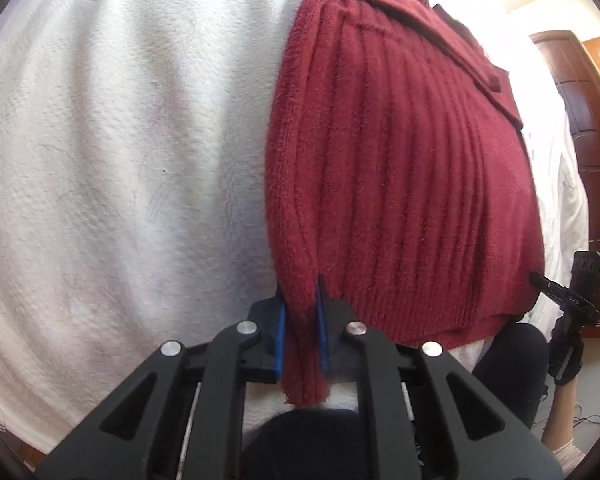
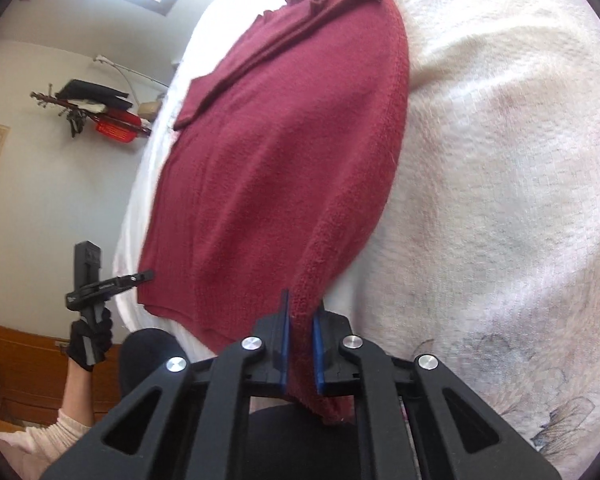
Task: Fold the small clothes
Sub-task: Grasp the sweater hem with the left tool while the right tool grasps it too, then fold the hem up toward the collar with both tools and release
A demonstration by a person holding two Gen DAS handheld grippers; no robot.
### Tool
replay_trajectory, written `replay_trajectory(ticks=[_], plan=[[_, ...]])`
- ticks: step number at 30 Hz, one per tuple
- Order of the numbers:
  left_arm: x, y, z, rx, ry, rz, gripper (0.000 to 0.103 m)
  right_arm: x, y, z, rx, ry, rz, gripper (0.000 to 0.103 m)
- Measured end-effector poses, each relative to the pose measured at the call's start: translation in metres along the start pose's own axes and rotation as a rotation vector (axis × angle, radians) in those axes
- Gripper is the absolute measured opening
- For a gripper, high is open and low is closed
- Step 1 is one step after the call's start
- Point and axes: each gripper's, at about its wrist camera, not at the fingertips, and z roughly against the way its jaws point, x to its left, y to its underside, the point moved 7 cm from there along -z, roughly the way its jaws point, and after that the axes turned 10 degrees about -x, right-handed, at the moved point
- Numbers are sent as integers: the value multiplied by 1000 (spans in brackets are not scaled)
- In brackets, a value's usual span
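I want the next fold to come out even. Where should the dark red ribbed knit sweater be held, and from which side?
At its two bottom hem corners, from the near edge of the white blanket. The dark red ribbed knit sweater lies flat, hem nearest; left gripper and right gripper each pinch one corner.

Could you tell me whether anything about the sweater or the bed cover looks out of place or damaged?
Nothing stands out. The red sweater lies on the white blanket, each bottom corner pinched by a hand-held gripper: left, right. No tears or spills visible.

Sweater [image 1: 400, 184] — dark red, ribbed; blanket [image 1: 120, 140] — cream white, faint floral print; finger pads [image 2: 285, 344] blue.
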Motion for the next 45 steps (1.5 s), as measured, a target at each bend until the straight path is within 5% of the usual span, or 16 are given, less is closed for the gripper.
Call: replay_trajectory(ticks=[5,10,25,32,34,36,43,45], plan=[[-20,-36,37,-118,100,18,8,19,-29,25,-84,-122,-45,7],[-29,-79,47,-182,62,-2,8,26,-68,34,-139,-134,-52,7],[-26,-180,-33,-171,15,81,9,-38,-149,-6,-125,-106,-263,7],[-6,-198,-57,-149,85,202,13,-69,-166,-35,-86,-77,-326,7],[-1,-202,-53,-165,157,262,18,-73,-169,-40,-78,-80,-341,8],[8,-206,-41,-212,183,305,51,-76,-171,-42,-82,-96,-358,9],[20,-215,-14,-265,184,242,53,-88,-179,-39,-102,-125,-427,13],[16,-212,-13,-258,177,191,56,-92,-182,-32,-132,-83,-415,36]])
